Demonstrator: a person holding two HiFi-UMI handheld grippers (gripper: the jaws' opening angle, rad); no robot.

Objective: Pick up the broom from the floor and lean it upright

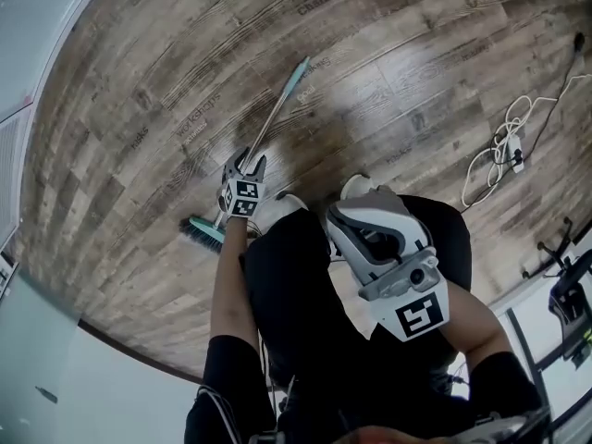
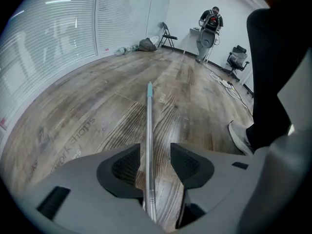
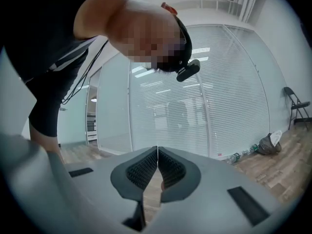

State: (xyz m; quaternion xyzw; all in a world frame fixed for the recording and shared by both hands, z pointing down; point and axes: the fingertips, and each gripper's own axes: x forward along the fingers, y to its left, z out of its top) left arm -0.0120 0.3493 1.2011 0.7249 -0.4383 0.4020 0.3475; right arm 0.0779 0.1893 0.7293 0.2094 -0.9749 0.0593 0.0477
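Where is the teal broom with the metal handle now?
The broom lies on wooden floor left of centre in the head view, handle between the left gripper's open fingers.

The long metal-handled broom with teal brush (image 1: 277, 109) lies on the wood-plank floor (image 1: 416, 72), brush at seven o'clock, handle tip toward one; the left gripper (image 1: 247, 163) straddles the handle near the brush; the right gripper (image 3: 157, 150) sits at four o'clock of it; a white power strip with coiled cable (image 1: 507, 146) lies well apart at three o'clock.
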